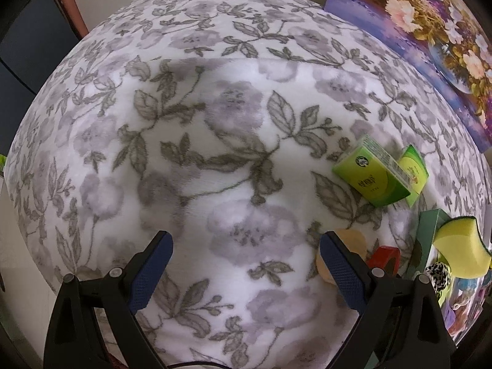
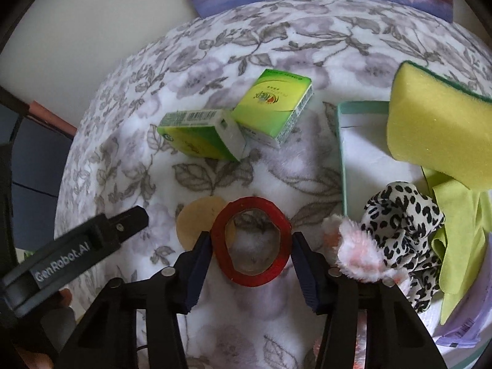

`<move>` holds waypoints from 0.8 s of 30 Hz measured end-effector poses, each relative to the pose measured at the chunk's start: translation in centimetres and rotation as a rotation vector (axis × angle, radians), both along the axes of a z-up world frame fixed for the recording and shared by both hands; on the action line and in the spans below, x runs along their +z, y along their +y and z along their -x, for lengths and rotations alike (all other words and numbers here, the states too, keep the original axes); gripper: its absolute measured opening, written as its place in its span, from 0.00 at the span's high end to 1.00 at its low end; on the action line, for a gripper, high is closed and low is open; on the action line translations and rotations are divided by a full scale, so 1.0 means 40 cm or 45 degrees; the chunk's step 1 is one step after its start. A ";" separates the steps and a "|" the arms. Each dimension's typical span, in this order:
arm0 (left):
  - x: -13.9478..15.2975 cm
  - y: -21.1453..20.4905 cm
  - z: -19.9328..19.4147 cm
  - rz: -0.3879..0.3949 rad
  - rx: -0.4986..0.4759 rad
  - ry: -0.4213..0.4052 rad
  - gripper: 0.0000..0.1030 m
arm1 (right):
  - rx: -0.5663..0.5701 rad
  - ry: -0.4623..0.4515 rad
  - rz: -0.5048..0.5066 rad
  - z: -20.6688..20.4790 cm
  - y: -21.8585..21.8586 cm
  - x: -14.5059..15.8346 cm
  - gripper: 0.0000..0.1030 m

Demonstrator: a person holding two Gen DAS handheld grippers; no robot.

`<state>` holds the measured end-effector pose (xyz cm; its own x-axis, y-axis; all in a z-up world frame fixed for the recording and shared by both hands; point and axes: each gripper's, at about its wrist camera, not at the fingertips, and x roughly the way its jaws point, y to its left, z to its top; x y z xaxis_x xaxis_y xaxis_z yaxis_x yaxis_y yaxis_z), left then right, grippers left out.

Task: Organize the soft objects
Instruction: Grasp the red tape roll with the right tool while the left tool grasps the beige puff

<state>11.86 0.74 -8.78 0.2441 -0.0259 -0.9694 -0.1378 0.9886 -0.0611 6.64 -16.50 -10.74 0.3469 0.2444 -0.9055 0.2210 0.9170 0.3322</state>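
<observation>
On the floral fleece cloth (image 1: 240,141), the right tool (image 2: 250,247) half-open straddles a red ring (image 2: 250,243); the left tool (image 1: 246,246) gapes empty.

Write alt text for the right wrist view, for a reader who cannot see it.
The right tongs straddle a red ring lying on a floral blanket, the pads close on either side of it. Behind it lie two green tissue packs; to the right, a yellow sponge and a leopard-print scrunchie sit in a tray.

The right gripper (image 2: 250,246) points steeply down with its jaws partly apart, the left fingertip seeming to touch what lies between them, while the left gripper (image 1: 246,246) hangs wide open, empty, pointing steeply down.
</observation>
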 end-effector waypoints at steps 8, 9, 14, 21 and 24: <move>-0.001 -0.058 0.009 0.098 -0.042 0.001 0.06 | -0.024 -0.025 0.011 0.013 -0.024 0.033 0.47; -0.004 -0.066 0.010 0.111 -0.048 0.006 0.06 | -0.023 -0.024 0.012 0.015 -0.025 0.037 0.47; -0.033 -0.095 0.010 0.186 -0.057 0.051 0.06 | -0.002 -0.004 0.072 0.027 -0.034 0.045 0.47; -0.051 -0.124 0.006 0.216 -0.115 0.057 0.14 | 0.019 -0.009 0.053 0.034 -0.037 0.047 0.47; -0.061 -0.140 0.000 0.207 -0.130 0.064 0.19 | 0.023 -0.008 0.053 0.034 -0.036 0.046 0.47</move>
